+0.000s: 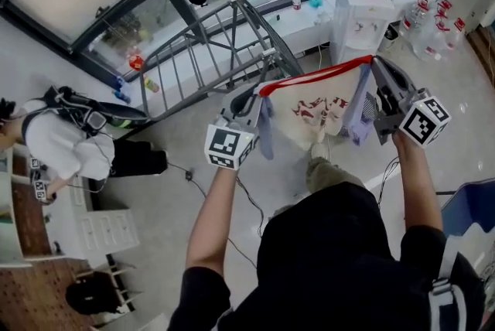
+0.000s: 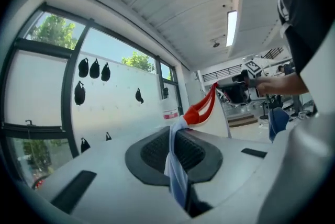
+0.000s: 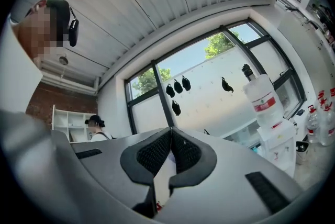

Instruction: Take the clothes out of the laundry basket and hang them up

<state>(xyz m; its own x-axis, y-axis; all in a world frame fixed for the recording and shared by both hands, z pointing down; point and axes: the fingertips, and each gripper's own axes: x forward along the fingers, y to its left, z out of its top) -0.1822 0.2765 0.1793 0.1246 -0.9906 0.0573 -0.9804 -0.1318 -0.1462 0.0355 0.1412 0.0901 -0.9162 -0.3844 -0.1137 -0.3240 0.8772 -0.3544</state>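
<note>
Clamping a pale blue fold of cloth, the left gripper (image 2: 175,152) has its jaws pressed together on it; the right gripper (image 3: 166,155) likewise pinches white fabric. Between them hangs the white garment with red trim and red print (image 1: 321,111), stretched taut, long axis running hand to hand. The grey metal drying rack (image 1: 209,47) stands ahead-left, nearer the left gripper.

The person wears a black short-sleeved T-shirt (image 1: 332,260), grey-green trousers (image 1: 329,171) and a light shoe (image 1: 319,145). A grey strap (image 1: 444,264) with a buckle lies on the right shoulder. The left gripper (image 1: 261,95) and the right gripper (image 1: 377,64) are grey, each with a white cube (image 1: 230,145) of black square markers.
</note>
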